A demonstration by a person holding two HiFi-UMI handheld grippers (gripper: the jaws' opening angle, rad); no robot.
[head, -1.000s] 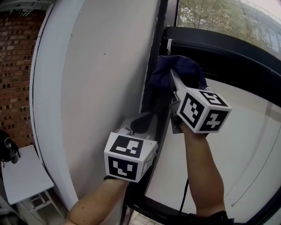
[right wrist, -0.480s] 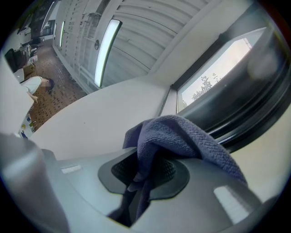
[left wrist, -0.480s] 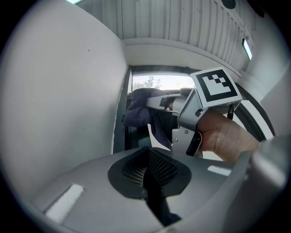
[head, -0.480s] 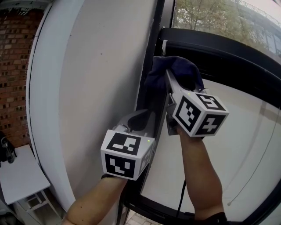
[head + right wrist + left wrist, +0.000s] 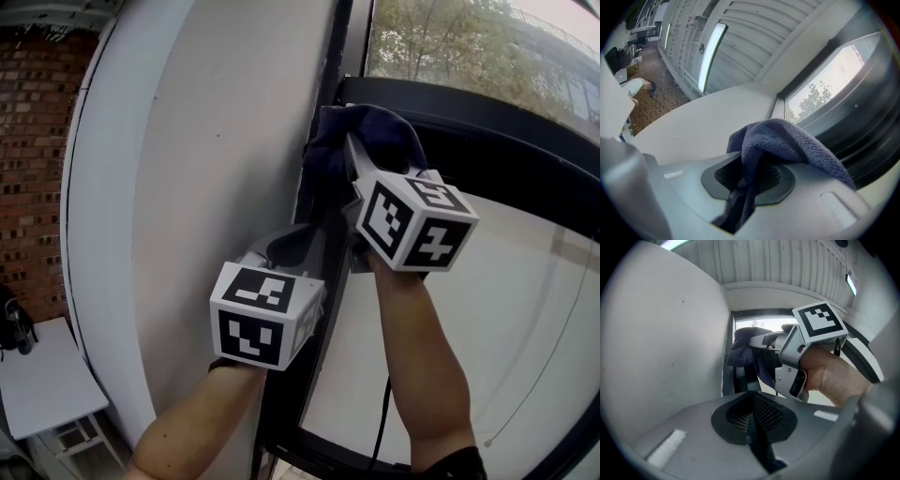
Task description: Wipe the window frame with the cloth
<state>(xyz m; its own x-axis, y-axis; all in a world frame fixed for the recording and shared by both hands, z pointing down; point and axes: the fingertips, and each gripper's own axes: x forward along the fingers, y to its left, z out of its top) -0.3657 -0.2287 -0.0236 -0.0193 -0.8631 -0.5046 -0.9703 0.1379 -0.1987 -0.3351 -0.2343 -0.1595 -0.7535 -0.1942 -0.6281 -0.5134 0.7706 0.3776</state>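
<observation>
Around: a small white table (image 5: 47, 380) stands low at the far left, below a brick wall (image 5: 37, 169). Trees (image 5: 441, 37) show through the top of the window. A dark cable (image 5: 384, 422) hangs beside the right forearm (image 5: 422, 375).
In the way: the right gripper's marker cube (image 5: 412, 223) and the bunched cloth cover a stretch of the frame from above. The left gripper's cube (image 5: 265, 314) hides the frame lower down.
Cloth: the dark blue cloth (image 5: 787, 140) is pressed against the black window frame (image 5: 335, 47), high on its upright part. It drapes over the top of the jaws that hold it.
Right gripper: the right gripper (image 5: 746, 182) has its jaws clamped on a fold of the cloth and points up along the frame.
Left gripper: the left gripper (image 5: 753, 416) has its jaws pressed together with nothing between them. It sits lower and to the left, just beside the frame and apart from the cloth.
Arms: both forearms reach up from below, the left forearm (image 5: 202, 422) nearer the wall.
Surface: a pale, smooth wall panel (image 5: 225, 141) meets the frame on the left, with a glass pane (image 5: 506, 328) on the right.
Room: a ribbed ceiling carries a long strip light (image 5: 710, 56).
</observation>
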